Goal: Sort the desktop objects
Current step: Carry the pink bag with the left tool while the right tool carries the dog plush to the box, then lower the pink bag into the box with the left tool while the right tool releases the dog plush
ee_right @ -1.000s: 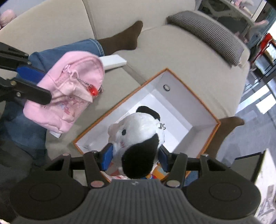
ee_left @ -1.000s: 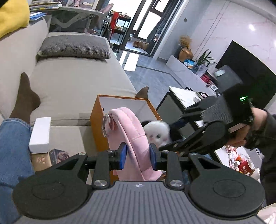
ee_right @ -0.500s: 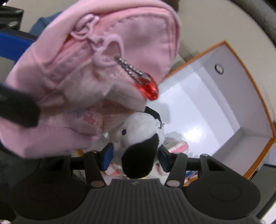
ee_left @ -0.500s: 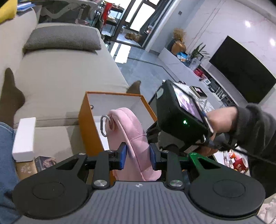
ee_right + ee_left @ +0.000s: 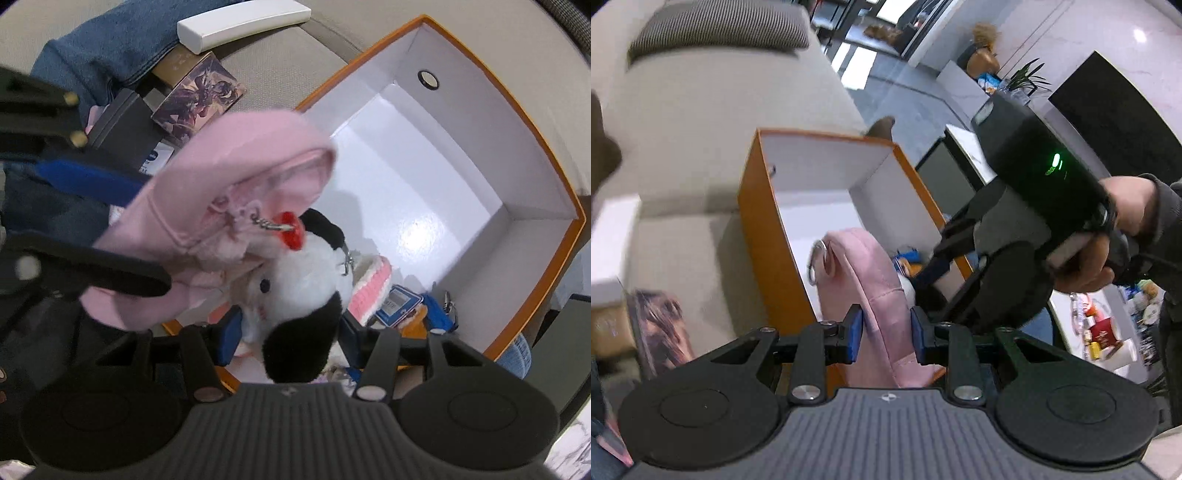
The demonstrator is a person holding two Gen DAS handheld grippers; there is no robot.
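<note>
Left gripper (image 5: 886,334): its blue pads clamp a pink pouch (image 5: 871,295) and the jaws are closing on it; the pouch hangs over the near end of the box.
Right gripper (image 5: 290,332): points down into the box, clenched around a black-and-white plush toy (image 5: 306,295).
Pouch detail: a red charm (image 5: 291,230) dangles on a short chain from the zip, touching the plush's head.
Orange box (image 5: 546,155): white inside; its near end holds a pink-and-white knitted piece (image 5: 371,286), a blue tag (image 5: 399,304) and small blue items; the far half is bare.
Sofa (image 5: 701,129): beige; the box sits on its seat, with a white box (image 5: 240,22) and a picture card box (image 5: 201,99) to the left.
Cushion (image 5: 716,29): grey striped, at the far end of the sofa.
Room: grey floor, black television (image 5: 1108,107) on the far right wall, a potted plant (image 5: 1028,79) beside it.
</note>
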